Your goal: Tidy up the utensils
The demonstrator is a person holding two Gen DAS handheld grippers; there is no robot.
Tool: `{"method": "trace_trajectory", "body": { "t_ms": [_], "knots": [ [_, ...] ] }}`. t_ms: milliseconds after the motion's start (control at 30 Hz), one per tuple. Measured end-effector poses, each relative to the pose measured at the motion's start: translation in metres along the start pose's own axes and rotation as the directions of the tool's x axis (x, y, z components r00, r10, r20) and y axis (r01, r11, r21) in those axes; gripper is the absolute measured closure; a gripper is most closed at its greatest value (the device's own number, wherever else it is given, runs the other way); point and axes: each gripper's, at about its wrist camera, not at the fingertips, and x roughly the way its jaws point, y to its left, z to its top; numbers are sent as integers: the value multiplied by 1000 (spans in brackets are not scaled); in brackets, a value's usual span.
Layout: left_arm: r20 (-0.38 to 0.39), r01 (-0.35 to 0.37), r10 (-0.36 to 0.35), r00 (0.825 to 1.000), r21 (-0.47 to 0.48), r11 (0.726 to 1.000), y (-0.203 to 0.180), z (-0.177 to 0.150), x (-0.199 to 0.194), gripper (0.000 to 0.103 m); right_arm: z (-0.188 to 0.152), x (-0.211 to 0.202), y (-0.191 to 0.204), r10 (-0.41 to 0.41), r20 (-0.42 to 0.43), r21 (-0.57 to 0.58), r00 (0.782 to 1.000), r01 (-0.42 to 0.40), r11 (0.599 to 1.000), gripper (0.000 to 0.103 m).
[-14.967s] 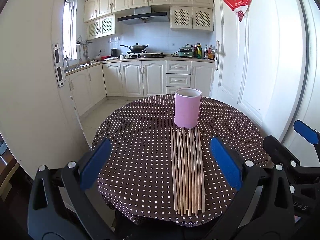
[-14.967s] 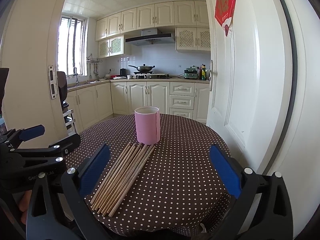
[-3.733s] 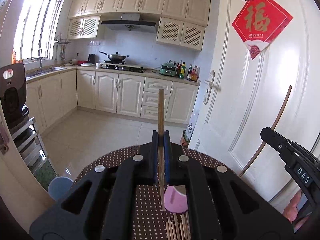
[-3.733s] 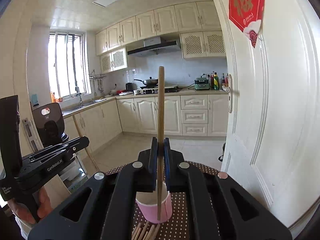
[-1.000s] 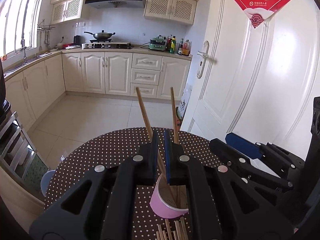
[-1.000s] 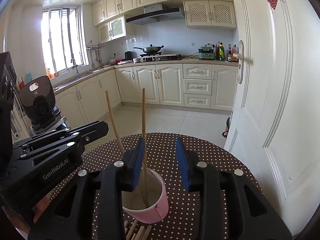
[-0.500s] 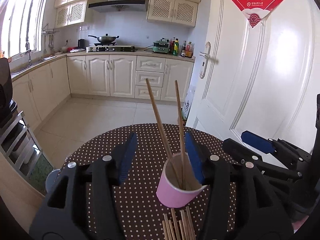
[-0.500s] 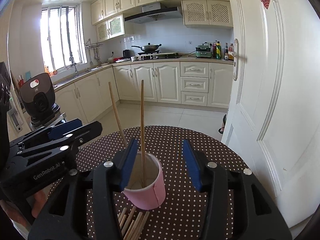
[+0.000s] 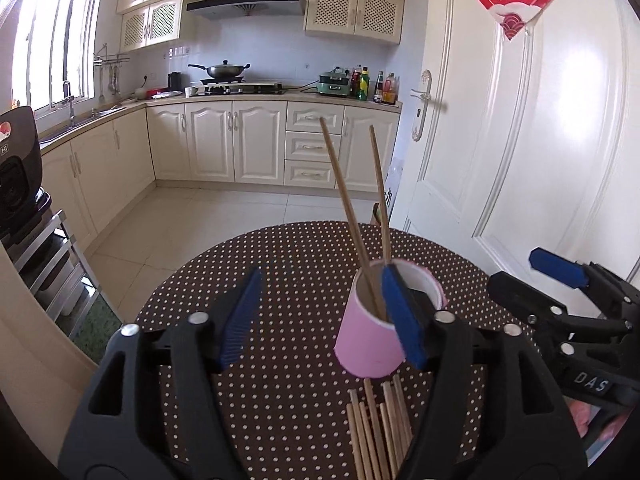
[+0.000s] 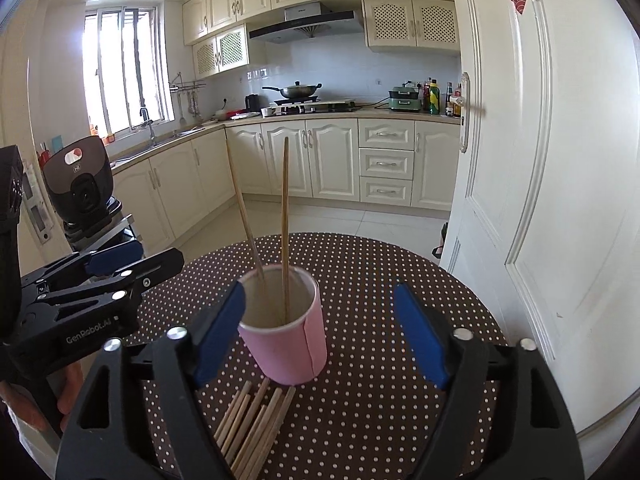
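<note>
A pink cup [image 9: 368, 340] [image 10: 288, 340] stands on the round dotted table [image 9: 280, 264], and two wooden chopsticks [image 9: 344, 200] [image 10: 285, 220] lean upright inside it. Several more chopsticks [image 9: 378, 428] [image 10: 252, 424] lie in a row just in front of the cup. My left gripper [image 9: 322, 316] hovers near the cup's left side with its jaws opening and nothing pressed between the pads. My right gripper [image 10: 318, 332] is also opening, empty, with the cup beyond its left finger [image 10: 218, 332]. Each gripper shows at the edge of the other's view.
A white door [image 9: 540, 160] stands close behind the table's right side. A black appliance on a metal rack [image 10: 78, 176] sits to the left. A hand [image 10: 60, 400] holds the left gripper. Kitchen cabinets line the far wall.
Both grippers have spread their jaws wide and drawn back from the cup. The two chopsticks they let go of stay standing in it.
</note>
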Motion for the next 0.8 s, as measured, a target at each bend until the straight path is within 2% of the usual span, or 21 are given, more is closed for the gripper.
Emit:
{"method": "trace_trajectory", "body": {
  "t_ms": [133,233,300,467,600,800],
  "knots": [
    [-15,-22,22,1000,16,1000,0,-10,-1,31,-6,-3,-2,-8,-5,2,1000,8,1000,16],
    [-29,-23,23,999,5,1000,4,-15,-1,26,-12,-7,-2,-10,-9,-3,1000,10,1000,13],
    [-42,-31,32,999,5,999,6,-18,0,19,-16,-8,2,-11,-18,-16,1000,10,1000,8],
    [-69,-31,33,997,20,999,9,-29,1,12,-28,-12,5,-10,-40,-31,999,8,999,8],
    [-102,-32,33,994,9,999,13,-38,3,11,-37,-14,8,-10,-58,-37,998,8,999,8],
    [-158,14,-20,987,-39,999,22,-53,7,11,-51,-16,10,6,-94,-12,996,-7,1000,8]
  ]
}}
